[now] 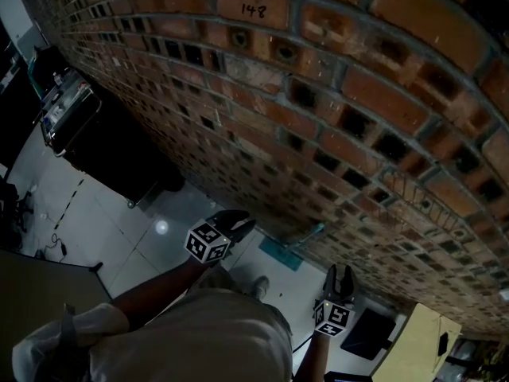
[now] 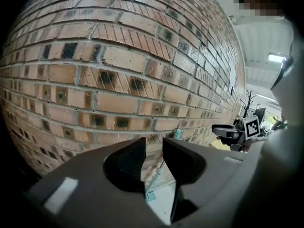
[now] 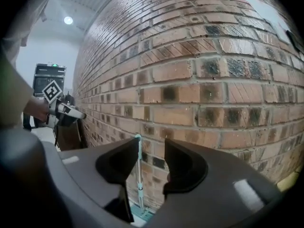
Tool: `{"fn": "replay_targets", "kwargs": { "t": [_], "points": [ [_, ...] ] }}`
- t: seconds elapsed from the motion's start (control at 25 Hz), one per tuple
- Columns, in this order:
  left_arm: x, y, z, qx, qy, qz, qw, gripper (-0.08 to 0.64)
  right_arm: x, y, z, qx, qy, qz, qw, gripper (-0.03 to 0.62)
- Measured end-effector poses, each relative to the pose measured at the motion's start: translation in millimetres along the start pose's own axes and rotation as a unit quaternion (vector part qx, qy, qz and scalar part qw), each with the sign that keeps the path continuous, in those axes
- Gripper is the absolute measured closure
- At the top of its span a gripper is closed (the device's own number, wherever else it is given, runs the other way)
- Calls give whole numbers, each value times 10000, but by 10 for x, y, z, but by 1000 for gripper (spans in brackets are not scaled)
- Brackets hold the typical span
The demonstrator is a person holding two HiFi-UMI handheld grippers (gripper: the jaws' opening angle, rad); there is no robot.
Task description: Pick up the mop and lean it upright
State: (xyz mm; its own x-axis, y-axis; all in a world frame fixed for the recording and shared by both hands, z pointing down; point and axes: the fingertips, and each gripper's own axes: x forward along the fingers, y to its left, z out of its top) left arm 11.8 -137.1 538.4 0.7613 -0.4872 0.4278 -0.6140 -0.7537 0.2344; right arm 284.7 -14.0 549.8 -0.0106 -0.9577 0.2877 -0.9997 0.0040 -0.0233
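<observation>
The curved brick wall fills most of the head view and serves as the prop. The pale tiled floor runs along its foot in the lower left. A person's light-sleeved arm reaches up from the bottom edge. The mop is low in the frame, just right of centre: its flat teal head sits on the floor at the base of the wall, and its slim handle rises steeply with the top apparently resting on the bricks. That slope is what keeps it from sliding down. The left gripper is just left of the mop and the right gripper is below and to its right, both aimed at the wall but clear of the handle. In each gripper's own view the jaws stand partly apart with only the distant handle showing through the gap, so neither holds anything. By my reading the leaning is done, and the empty jaws suit a release.
</observation>
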Motion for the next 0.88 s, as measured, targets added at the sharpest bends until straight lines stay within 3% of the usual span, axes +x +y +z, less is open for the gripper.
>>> {"fn": "replay_targets", "kwargs": {
  "t": [0.32,0.52,0.64,0.72,0.88],
  "points": [
    [-21,-35,-4,360,275,-518,9976,430,55,241,-84,184,-16,-88,9998,440],
    [-93,36,-63,537,454,-940,9931,431,-15,501,30,473,-113,-388,9981,449],
    [-158,118,-48,526,402,-1113,9916,434,-65,725,128,631,-267,-320,9971,451],
    [-216,162,-96,503,413,-1242,9901,436,-106,888,196,304,-213,-367,9986,457],
    [-357,287,-258,473,508,-1464,9868,437,-204,1255,323,-930,4,-571,9940,468]
  ]
}}
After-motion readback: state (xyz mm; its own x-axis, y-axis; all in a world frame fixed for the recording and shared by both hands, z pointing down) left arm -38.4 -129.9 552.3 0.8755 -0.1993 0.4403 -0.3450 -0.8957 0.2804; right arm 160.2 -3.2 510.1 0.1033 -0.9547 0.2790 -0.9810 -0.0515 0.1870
